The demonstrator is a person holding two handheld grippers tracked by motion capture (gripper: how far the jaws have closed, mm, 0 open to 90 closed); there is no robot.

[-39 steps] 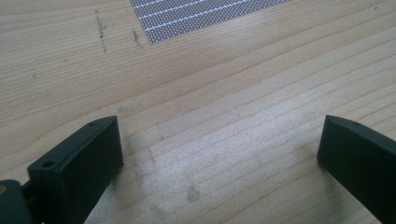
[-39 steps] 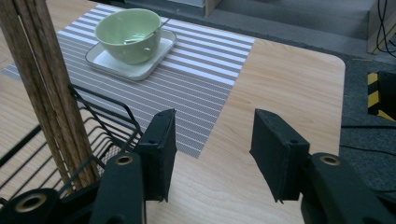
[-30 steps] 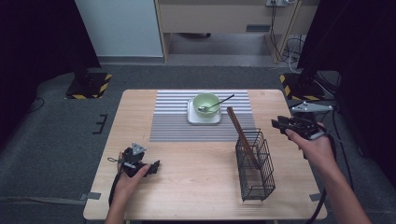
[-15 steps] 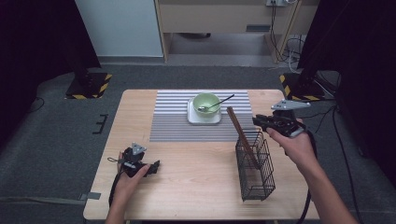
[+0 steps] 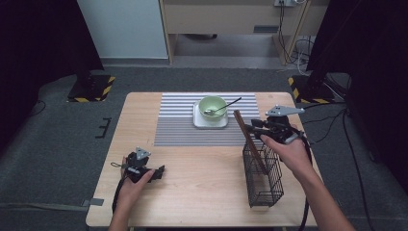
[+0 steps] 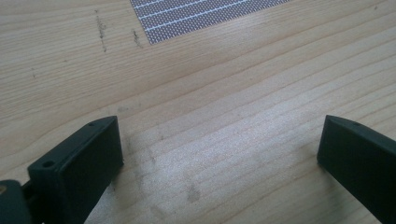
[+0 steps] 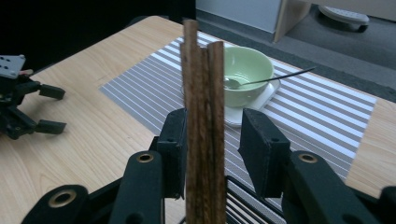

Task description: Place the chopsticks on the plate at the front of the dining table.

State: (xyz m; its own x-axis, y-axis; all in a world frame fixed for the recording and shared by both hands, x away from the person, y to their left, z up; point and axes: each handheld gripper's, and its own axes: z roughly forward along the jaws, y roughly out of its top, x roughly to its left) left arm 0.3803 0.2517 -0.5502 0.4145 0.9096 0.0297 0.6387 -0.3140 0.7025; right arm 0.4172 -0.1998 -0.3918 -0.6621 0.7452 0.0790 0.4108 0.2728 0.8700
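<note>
Reaching around the brown sticks [image 7: 203,116], the right gripper [image 7: 212,140] is open, not squeezing yet. Grabbing is left. Left gripper [image 6: 219,154] rests open.

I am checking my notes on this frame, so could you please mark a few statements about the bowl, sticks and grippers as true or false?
1. The spoon rests in the green bowl. True.
2. The wooden sticks lie flat on the mat. False: they stand in the wire basket, leaning.
3. The right hand-held gripper has the sticks between its open jaws. True; one jaw touches them, while a gap shows at the other.
4. The left hand-held gripper holds a cup. False: its jaws are open over bare table.
5. The bowl sits on a white square dish. True.
</note>
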